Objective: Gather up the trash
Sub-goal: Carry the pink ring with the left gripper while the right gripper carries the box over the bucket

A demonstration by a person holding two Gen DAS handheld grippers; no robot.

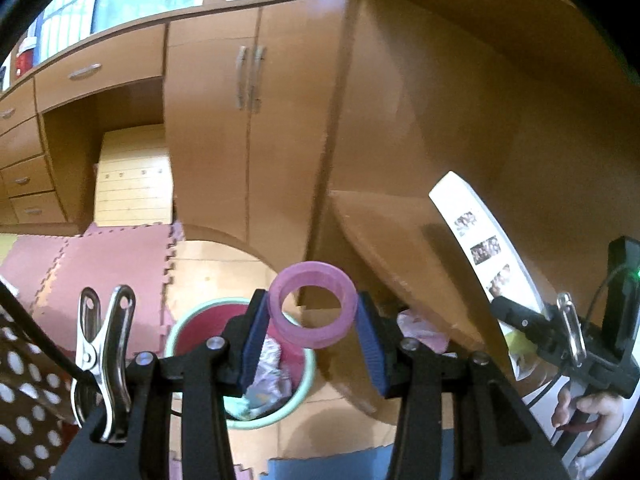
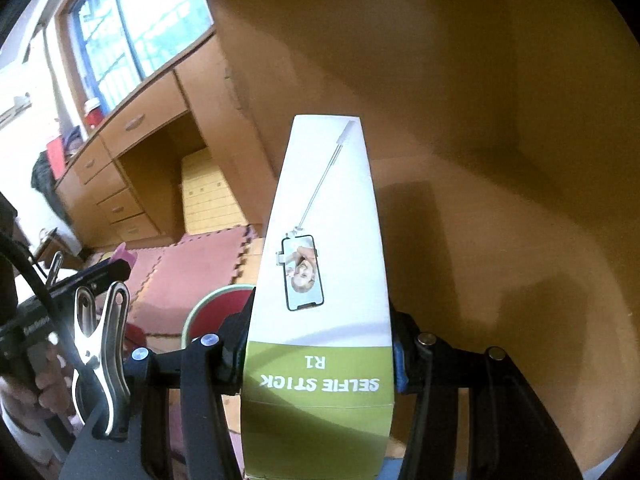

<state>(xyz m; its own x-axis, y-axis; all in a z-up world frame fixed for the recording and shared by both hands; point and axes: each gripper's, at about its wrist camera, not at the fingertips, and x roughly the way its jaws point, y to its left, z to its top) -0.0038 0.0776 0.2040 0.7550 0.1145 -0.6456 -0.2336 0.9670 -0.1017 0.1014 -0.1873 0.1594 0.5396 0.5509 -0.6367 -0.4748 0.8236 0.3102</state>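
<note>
The left gripper (image 1: 312, 332) clamps a pink tape ring (image 1: 314, 305), rigid and light, above the bin (image 1: 308, 384). The right gripper (image 2: 318, 360) pinches the selfie-stick box (image 2: 324, 240) across its sides: light card, crushable.

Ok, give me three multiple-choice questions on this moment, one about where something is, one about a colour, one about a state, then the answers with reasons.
1. Where is the waste bin?
A. On the floor below the left gripper
B. On the desk
C. Inside a drawer

2. What colour is the ring in the left gripper?
A. Green
B. Pink
C. Black

3. What is the right gripper doing?
A. Standing open, nothing between its pads
B. Closed on the selfie stick box
C. Closed on a bottle

Answers: 1 A, the bin sits on the floor, seen past the fingers. 2 B, the ring is plainly pink. 3 B, both pads press on the box's sides.
</note>
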